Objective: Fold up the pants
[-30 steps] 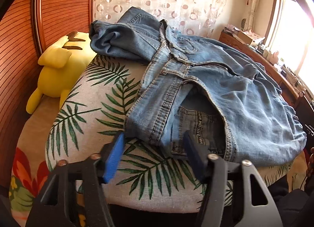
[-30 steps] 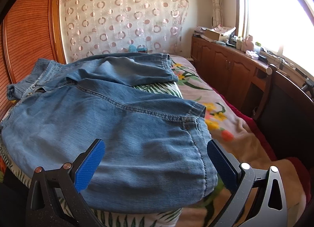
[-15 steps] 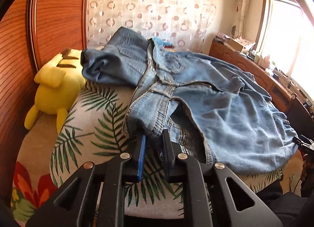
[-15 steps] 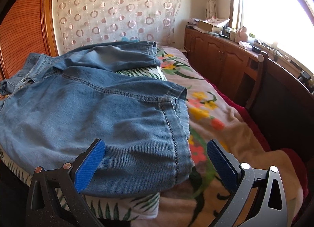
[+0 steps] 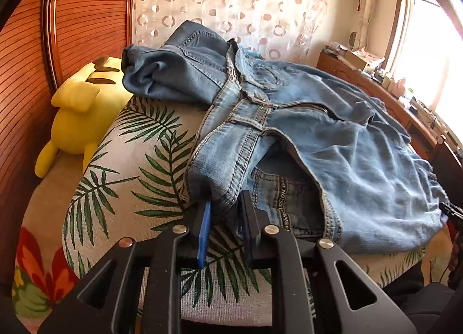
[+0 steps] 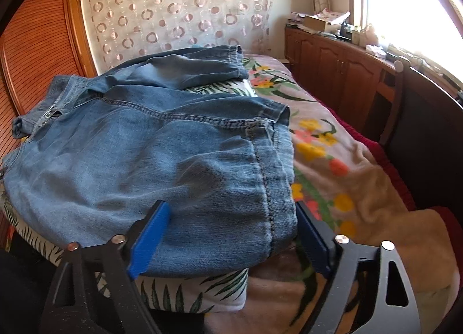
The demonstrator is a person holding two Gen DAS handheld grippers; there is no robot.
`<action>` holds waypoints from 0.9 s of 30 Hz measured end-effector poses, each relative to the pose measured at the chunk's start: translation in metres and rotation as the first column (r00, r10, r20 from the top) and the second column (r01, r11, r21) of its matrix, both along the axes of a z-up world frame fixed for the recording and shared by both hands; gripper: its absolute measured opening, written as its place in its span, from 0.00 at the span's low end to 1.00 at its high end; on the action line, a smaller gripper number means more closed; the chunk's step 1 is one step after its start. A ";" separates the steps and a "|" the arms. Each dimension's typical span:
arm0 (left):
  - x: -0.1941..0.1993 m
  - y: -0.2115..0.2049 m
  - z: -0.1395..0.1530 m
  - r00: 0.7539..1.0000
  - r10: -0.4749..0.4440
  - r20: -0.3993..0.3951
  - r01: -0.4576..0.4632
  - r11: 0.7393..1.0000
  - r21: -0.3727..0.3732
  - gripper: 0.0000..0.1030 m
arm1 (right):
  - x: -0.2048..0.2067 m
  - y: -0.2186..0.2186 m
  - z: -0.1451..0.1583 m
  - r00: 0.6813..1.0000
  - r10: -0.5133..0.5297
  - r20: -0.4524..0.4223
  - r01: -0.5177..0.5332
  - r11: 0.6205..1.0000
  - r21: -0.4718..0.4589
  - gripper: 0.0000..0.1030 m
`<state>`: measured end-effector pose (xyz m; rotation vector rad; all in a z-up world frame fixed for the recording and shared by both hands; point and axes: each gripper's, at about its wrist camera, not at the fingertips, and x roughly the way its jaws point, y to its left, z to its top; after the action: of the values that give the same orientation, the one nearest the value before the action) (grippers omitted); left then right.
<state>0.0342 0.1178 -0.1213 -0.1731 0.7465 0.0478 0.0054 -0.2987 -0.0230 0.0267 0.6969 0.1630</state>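
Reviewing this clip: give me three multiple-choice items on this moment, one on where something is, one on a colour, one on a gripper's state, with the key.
1. Where is the plush toy?
A. on top of the jeans
B. on the bed, between the leaf-print cushion and the wooden wardrobe
C. on the window sill

2. What colour are the pads on the gripper fingers?
A. blue
B. red
C. white

3. What is the left gripper doing?
A. wide open above the cushion
B. shut on the waistband corner of the jeans
C. holding the plush toy

Key:
1 B: the yellow toy lies beside the cushion, against the wardrobe.
2 A: blue pads show in both views.
3 B: its fingers pinch the edge of the jeans; the right gripper stands open around the jeans' leg end.
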 end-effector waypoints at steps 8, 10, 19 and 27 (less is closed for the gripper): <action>0.000 0.000 -0.003 1.000 0.000 0.006 0.000 1.000 -0.004 0.21 | -0.007 0.000 0.008 0.999 0.043 0.005 -0.043 0.998 -0.040 0.41; -0.004 0.002 0.002 0.999 -0.012 0.032 0.013 1.000 -0.028 0.18 | -0.008 -0.001 0.007 0.999 0.053 0.007 -0.053 0.997 -0.060 0.36; -0.014 -0.008 0.046 0.987 -0.045 0.152 0.049 0.999 -0.022 0.15 | -0.017 -0.009 0.026 0.995 0.069 0.070 -0.064 0.995 -0.076 0.22; 0.007 -0.012 0.088 0.968 -0.069 0.242 0.075 0.997 -0.014 0.14 | -0.024 -0.019 0.064 0.977 0.062 0.202 -0.051 0.997 -0.060 0.08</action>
<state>0.0417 0.1059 -0.0330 -0.1701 0.5099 -0.0508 -0.0182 -0.3180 0.0412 -0.0613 0.4971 0.1982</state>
